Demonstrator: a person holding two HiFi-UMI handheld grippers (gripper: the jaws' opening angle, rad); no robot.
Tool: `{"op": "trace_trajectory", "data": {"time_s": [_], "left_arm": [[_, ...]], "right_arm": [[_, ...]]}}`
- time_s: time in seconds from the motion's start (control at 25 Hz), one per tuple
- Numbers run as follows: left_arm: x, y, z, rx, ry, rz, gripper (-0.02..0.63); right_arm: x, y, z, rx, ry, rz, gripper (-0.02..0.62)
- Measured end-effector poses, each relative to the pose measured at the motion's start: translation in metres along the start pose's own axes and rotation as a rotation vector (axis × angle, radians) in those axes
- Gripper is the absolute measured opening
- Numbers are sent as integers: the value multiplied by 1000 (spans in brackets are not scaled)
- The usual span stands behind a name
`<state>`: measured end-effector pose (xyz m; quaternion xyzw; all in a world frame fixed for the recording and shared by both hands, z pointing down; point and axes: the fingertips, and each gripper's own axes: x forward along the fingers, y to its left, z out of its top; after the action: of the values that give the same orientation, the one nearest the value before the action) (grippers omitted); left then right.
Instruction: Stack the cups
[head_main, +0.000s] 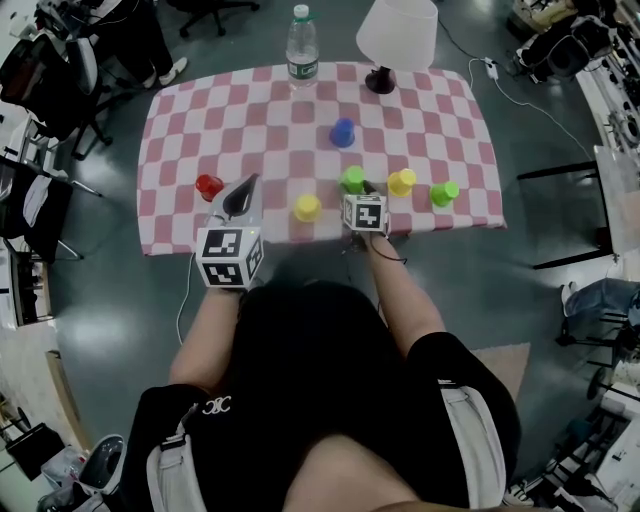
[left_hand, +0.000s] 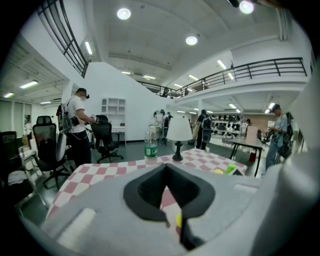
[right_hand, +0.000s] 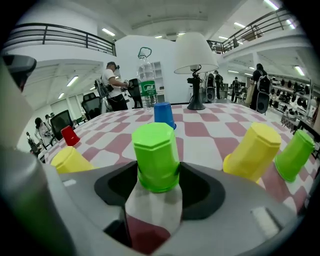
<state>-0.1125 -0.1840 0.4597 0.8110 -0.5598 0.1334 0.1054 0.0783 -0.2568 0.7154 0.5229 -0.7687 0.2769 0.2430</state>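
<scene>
Several upturned cups stand on the pink checked table (head_main: 250, 110). A green cup (head_main: 352, 180) (right_hand: 156, 155) stands between the jaws of my right gripper (head_main: 363, 189) (right_hand: 158, 176), which is open, its pads close on either side. Beside it are a yellow cup (head_main: 401, 182) (right_hand: 254, 150) and a second green cup (head_main: 444, 193) (right_hand: 294, 154). Another yellow cup (head_main: 307, 207) (right_hand: 70, 160) sits near the front edge, and a blue cup (head_main: 343, 131) (right_hand: 164, 115) farther back. My left gripper (head_main: 250, 182) (left_hand: 166, 172) is shut and empty, just right of the red cup (head_main: 209, 186) (right_hand: 70, 136).
A water bottle (head_main: 302, 45) (left_hand: 151, 147) and a white lamp (head_main: 396, 35) (left_hand: 178, 132) stand at the table's far edge. Office chairs (left_hand: 107, 140) and people stand on the floor around. The front edge of the table lies right under both grippers.
</scene>
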Motion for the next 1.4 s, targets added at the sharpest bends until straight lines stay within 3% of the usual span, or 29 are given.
{"op": "trace_trajectory", "data": {"time_s": [0.8,1.4], "left_arm": [[4,-9,-1,-11,-6,-40,-3],[-13,-20,-24,-27,33,-59,-3]], "right_arm": [[-63,30,66,-66,-226,55,256],[-84,51,6,-84,-163,73,255]]}}
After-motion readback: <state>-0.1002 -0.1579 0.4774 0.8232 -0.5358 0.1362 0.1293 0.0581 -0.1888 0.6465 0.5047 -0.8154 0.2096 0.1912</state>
